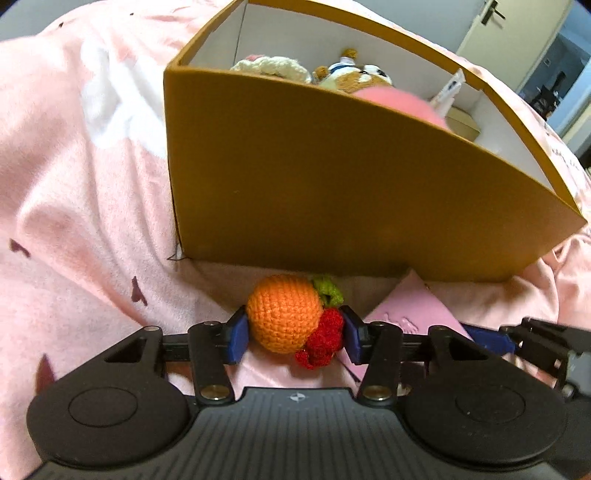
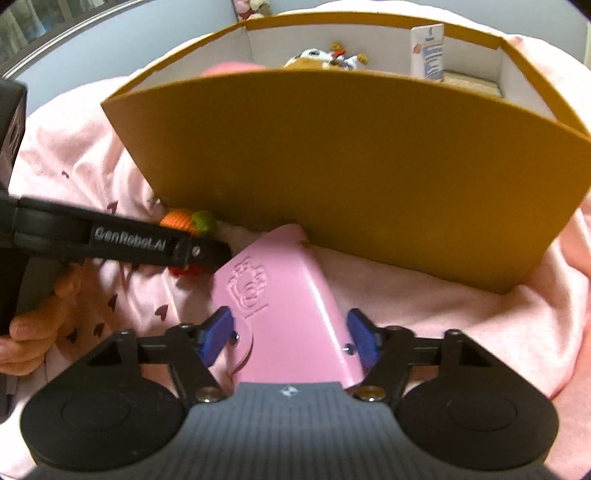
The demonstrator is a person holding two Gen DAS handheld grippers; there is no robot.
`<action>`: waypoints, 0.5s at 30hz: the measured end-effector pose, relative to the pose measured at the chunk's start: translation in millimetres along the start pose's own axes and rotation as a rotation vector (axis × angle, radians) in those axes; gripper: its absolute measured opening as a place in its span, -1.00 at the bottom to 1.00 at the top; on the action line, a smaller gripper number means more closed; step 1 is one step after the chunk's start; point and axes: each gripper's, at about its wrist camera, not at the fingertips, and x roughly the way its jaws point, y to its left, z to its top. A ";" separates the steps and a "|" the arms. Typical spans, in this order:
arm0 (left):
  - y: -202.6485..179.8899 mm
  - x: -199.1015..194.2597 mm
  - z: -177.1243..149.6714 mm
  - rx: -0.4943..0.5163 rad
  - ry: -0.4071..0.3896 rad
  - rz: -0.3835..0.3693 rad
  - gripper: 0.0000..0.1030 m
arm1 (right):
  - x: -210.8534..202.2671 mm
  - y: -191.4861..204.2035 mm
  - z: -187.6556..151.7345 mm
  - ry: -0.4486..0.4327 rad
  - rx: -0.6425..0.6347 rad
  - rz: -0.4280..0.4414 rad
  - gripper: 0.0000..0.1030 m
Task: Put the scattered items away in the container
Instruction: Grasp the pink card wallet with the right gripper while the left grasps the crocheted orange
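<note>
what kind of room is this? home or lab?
Likely a home bedroom: the box sits on rumpled pink bedding with heart prints, soft toys fill the box, and a door opens onto another room.

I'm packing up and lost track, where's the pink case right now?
The pink case lies on the pink blanket just in front of the box, between the right hand-held gripper pads, with the crochet orange to its left.
</note>
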 end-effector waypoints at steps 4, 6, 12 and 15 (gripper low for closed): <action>-0.5 -12.1 -5.7 0.021 0.008 0.010 0.12 | -9.6 -4.1 0.2 -0.003 0.030 0.011 -0.08; -0.3 -17.4 -7.6 0.036 0.006 0.020 0.12 | -14.4 -2.9 -0.3 0.006 0.031 0.024 -0.18; -6.2 -37.5 -18.0 0.084 0.008 0.025 0.12 | -35.7 6.9 1.0 0.010 -0.038 0.056 -0.44; -9.5 -48.8 -22.5 0.101 -0.004 0.019 0.12 | -38.2 15.3 -0.7 0.018 -0.068 0.047 -0.51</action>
